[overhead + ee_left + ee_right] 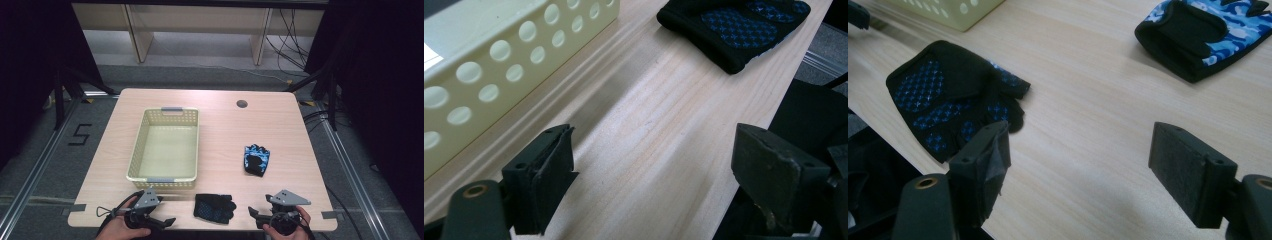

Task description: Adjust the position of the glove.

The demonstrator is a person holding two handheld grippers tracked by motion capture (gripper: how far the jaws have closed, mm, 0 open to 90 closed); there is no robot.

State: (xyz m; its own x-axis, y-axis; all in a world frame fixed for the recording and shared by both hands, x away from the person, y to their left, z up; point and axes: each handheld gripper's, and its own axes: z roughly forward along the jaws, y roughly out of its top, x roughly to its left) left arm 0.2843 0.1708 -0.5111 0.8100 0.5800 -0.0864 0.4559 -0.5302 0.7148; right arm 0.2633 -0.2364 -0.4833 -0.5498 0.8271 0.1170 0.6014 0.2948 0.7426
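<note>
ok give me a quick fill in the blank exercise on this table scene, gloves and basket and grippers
1. The cream basket on the table holds ____ gloves.
2. The black glove with blue dots lies between the left gripper and the ____ gripper.
3. The jaws of both grippers stand ____, with nothing between them.
4. The blue camouflage glove lies to the ____ of the basket in the high view.

Missing words: no; right; open; right
</note>
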